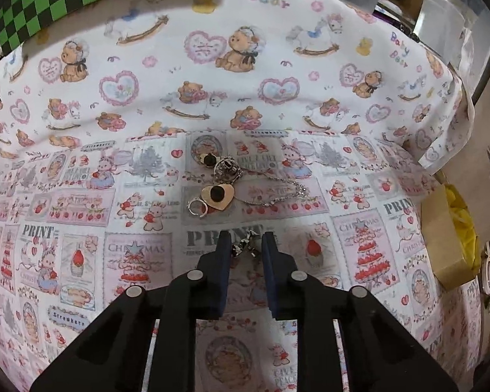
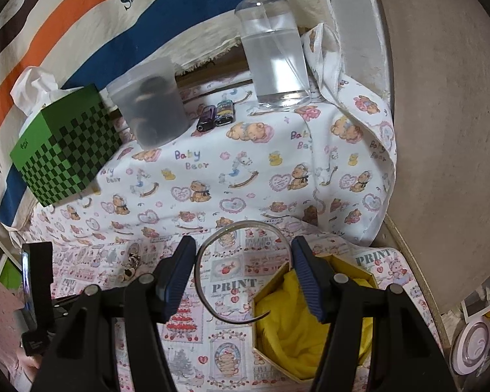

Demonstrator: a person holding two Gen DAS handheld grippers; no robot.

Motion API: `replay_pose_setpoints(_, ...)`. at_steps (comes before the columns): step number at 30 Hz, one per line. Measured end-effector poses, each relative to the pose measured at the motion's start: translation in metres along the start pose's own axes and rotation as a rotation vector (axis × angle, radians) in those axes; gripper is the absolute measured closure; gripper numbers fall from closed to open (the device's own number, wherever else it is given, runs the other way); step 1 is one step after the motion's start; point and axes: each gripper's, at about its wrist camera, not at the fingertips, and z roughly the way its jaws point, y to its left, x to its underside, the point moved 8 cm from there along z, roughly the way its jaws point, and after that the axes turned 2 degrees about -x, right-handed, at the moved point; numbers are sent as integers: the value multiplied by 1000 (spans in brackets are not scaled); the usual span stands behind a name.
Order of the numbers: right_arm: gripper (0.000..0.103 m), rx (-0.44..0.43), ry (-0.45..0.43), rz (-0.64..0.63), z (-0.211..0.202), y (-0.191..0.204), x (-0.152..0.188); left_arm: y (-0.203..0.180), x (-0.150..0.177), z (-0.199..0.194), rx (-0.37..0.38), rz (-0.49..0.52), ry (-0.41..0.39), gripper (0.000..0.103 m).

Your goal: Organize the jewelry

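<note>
A small silver-and-black jewelry piece (image 1: 244, 247) sits between the blue pads of my left gripper (image 1: 246, 240), which is shut on it low over the printed cloth (image 1: 81, 215). Just beyond lies a pile: a gold heart pendant (image 1: 218, 196), a silver ring (image 1: 197, 207), an ornate ring (image 1: 225, 166) and a sparkly chain (image 1: 277, 196). My right gripper (image 2: 243, 245) is shut on a thin silver open bangle (image 2: 201, 281), held flat beside a cardboard box with a yellow lining (image 2: 290, 326). The pile (image 2: 130, 264) shows to its left.
At the back stand a green checkered tissue box (image 2: 65, 156), a frosted cup (image 2: 150, 104), two lighters (image 2: 215, 114) and a clear pump bottle (image 2: 274, 52). The yellow-lined box (image 1: 447, 238) sits at the table's right edge. A dark device (image 2: 32, 277) stands at the left.
</note>
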Motion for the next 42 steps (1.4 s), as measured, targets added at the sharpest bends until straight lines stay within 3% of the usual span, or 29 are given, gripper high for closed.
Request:
replay_pose_setpoints(5,44,0,-14,21,-7,-8,-5,-11,-6,-23,-13,28,-80,85)
replay_pose_setpoints(10,44,12,11,96,-19,-32,-10,-47,-17,-55,72,66,-146,85)
replay_pose_setpoints(20,45,64,250,221,19,-70,19,-105,-36,-80,130,104,-219,85)
replay_pose_setpoints(26,44,31,290,263,20,-76,25,-114,-29,-81,154,122,-218,85)
replay_pose_setpoints(29,35,4,268,312,15,-82,22,-118,-26,-73,164,119,-163,85)
replay_pose_setpoints(32,35,6,231,342,10,-89,17,-126,-25,-68,190,114,-150,85)
replay_pose_setpoints(39,27,155,139,324,-2,-108,5,-181,-19,-64,338,170,-118,85)
replay_pose_setpoints(42,26,132,138,354,-2,-114,4,-201,-15,-59,328,208,-106,85)
